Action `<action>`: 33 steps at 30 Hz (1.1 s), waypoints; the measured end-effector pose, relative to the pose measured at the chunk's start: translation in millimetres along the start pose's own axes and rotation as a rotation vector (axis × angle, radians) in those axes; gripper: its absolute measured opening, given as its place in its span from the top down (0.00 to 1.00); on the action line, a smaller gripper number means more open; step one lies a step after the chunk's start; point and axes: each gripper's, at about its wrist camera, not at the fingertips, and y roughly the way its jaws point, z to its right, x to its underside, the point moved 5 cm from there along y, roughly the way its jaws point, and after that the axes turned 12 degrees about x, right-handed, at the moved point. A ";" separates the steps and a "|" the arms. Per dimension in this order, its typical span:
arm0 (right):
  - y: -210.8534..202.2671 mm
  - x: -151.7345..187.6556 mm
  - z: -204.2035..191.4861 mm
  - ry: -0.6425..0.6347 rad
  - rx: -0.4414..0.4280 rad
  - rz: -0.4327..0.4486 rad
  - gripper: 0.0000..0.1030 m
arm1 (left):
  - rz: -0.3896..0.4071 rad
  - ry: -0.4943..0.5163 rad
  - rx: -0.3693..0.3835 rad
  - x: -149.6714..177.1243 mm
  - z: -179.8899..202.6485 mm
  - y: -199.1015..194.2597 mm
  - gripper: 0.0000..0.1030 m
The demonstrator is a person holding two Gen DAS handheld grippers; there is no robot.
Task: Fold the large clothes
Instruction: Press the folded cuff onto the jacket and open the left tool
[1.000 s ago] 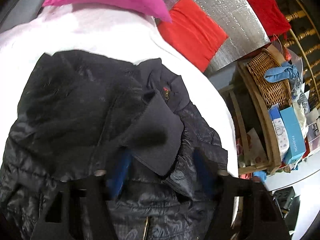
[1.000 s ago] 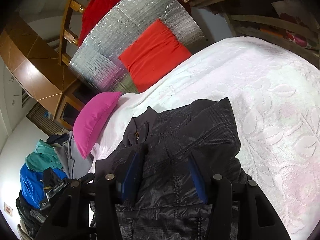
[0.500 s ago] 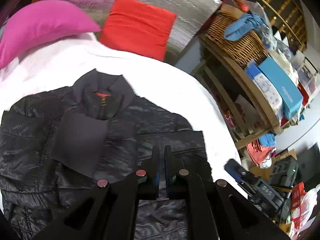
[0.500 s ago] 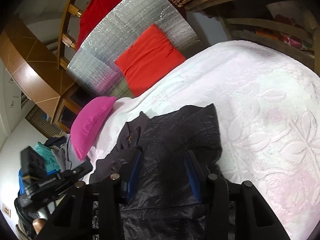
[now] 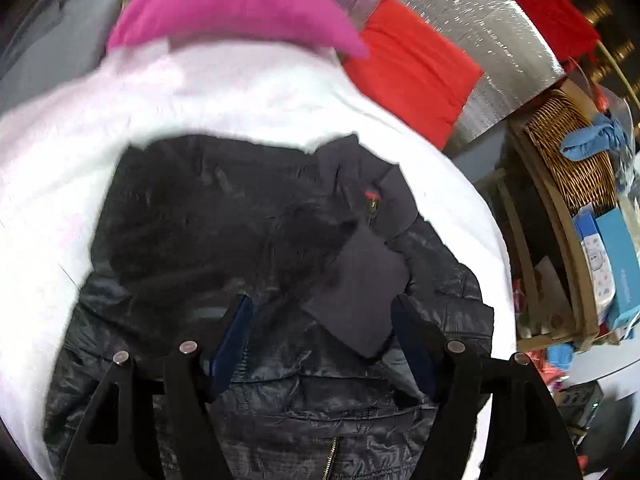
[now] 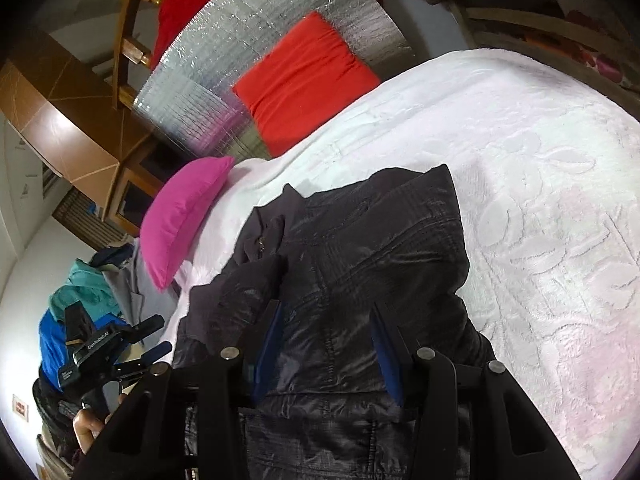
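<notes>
A black quilted jacket (image 5: 248, 264) lies on a bed with a white textured cover (image 5: 224, 92). Its collar with a small red tag (image 5: 370, 196) points to the far end, and both sleeves are folded in over the body. My left gripper (image 5: 322, 320) is open and empty, hovering just over the jacket's middle. In the right wrist view the jacket (image 6: 360, 248) fills the lower centre. My right gripper (image 6: 326, 332) is open and empty over the jacket's right half. The left gripper (image 6: 132, 344) also shows there at the far left, open, off the bed's side.
A pink pillow (image 5: 236, 4) and a red pillow (image 5: 412, 68) lie at the head of the bed against a silver foil panel (image 5: 460, 8). A wooden shelf with a wicker basket (image 5: 572, 160) and boxes stands right. A clothes pile (image 6: 80, 300) sits left of the bed.
My left gripper was shut half a second ago and is now open, its view swung back left over the jacket. My right gripper stayed open and moved slightly closer.
</notes>
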 end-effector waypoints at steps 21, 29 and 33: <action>6.8 -16.8 48.0 0.179 0.072 -0.012 0.54 | -0.019 0.175 0.035 -9.0 51.9 50.9 0.94; -3.6 -23.3 62.6 0.203 0.064 0.018 0.54 | -0.075 0.323 0.125 16.7 141.3 63.9 0.94; -8.8 -26.6 69.6 0.215 0.056 0.033 0.54 | -0.145 0.409 0.163 44.5 188.9 84.6 0.94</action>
